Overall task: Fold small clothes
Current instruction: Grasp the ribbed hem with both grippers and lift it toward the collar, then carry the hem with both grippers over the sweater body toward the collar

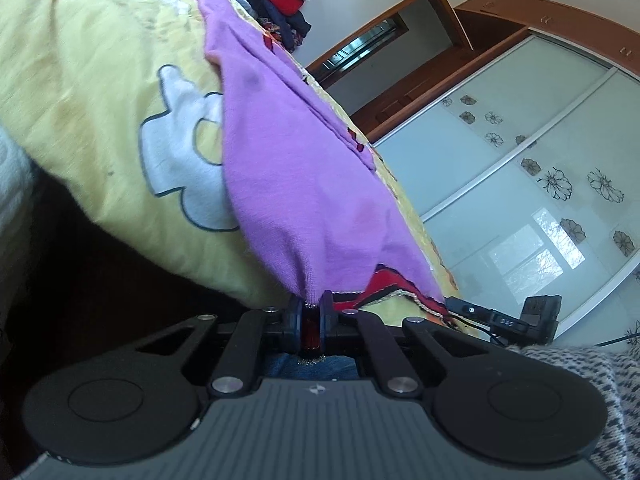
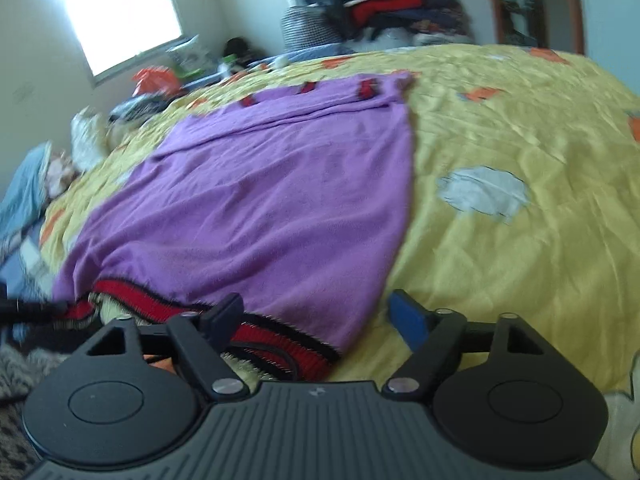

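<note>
A purple knitted garment (image 2: 260, 200) with a red-and-black hem (image 2: 280, 340) lies spread flat on the yellow bedspread (image 2: 500, 120). In the left wrist view its near corner is pulled up to a point, and my left gripper (image 1: 311, 304) is shut on that corner of the purple garment (image 1: 288, 152); the red hem (image 1: 384, 284) shows just to the right. My right gripper (image 2: 316, 308) stands open over the garment's other near corner. The cloth lies between its fingers (image 2: 404, 312), and the pads do not press on it.
White cloud patches (image 2: 484, 190) dot the bedspread. A heap of dark and red clothes (image 2: 384, 4) sits at the bed's far end, with clutter (image 2: 156, 76) under the window on the far left. A frosted sliding wardrobe (image 1: 520, 140) stands beside the bed.
</note>
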### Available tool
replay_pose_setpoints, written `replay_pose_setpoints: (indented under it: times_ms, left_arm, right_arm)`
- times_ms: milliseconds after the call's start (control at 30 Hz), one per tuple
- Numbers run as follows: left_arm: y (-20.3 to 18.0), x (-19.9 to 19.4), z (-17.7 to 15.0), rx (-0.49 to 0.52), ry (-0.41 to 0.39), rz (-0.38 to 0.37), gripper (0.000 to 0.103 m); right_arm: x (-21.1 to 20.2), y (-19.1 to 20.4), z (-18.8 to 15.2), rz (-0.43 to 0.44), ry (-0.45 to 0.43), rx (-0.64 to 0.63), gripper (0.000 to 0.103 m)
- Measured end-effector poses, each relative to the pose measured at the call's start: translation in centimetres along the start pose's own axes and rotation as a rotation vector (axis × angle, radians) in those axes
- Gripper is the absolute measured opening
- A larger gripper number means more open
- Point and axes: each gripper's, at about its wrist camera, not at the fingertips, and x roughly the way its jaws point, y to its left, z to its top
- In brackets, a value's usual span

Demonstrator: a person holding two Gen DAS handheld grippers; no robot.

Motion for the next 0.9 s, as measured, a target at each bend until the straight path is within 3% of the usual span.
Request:
replay_pose_setpoints:
  times_ms: [67, 167, 367, 500, 667, 733, 800, 867, 900]
  left_arm:
    - [-0.6, 0.0, 0.3, 0.001, -0.004, -0.018, 0.006]
    - [-1.3, -0.2, 0.7, -0.020, -0.017, -0.051, 0.006]
    - [-3.7, -1.2, 2.5, -0.063, -0.027, -0.103, 0.006]
    - [-5.1, -1.7, 3.1, -0.038, 0.010, -0.061, 0.006]
    - [-4.0, 0.0, 1.4, -0.005, 0.119, 0.069, 0.006]
    - [-2.8, 0.6, 0.7, -0.044, 0.130, 0.081, 0.006]
    - [-2.2, 0.8, 0.3, -0.047, 0.122, 0.112, 0.006]
    - [-1.9, 1.2, 0.3, -0.050, 0.120, 0.123, 0.006]
    - [-2.0, 1.5, 0.4, -0.046, 0.125, 0.135, 0.006]
  right_arm:
    - [0.3, 0.2, 0.2, 0.009, 0.009, 0.015, 0.005]
    - [0.7, 0.0, 0.2, 0.033, 0.013, 0.038, 0.004]
    - [-2.9, 0.1, 2.6, 0.041, -0.122, 0.026, 0.004]
    - [-6.4, 0.1, 4.8, 0.005, -0.183, -0.028, 0.004]
    - [-4.2, -1.3, 2.7, -0.055, -0.039, -0.055, 0.005]
    - [-2.0, -2.9, 1.6, -0.020, 0.048, 0.021, 0.008]
    - [-1.5, -3.5, 0.8, -0.017, 0.052, 0.057, 0.019]
    - [-1.8, -3.5, 0.8, -0.019, 0.035, 0.059, 0.046]
    - [-1.9, -3.3, 0.8, -0.028, 0.021, 0.049, 0.047]
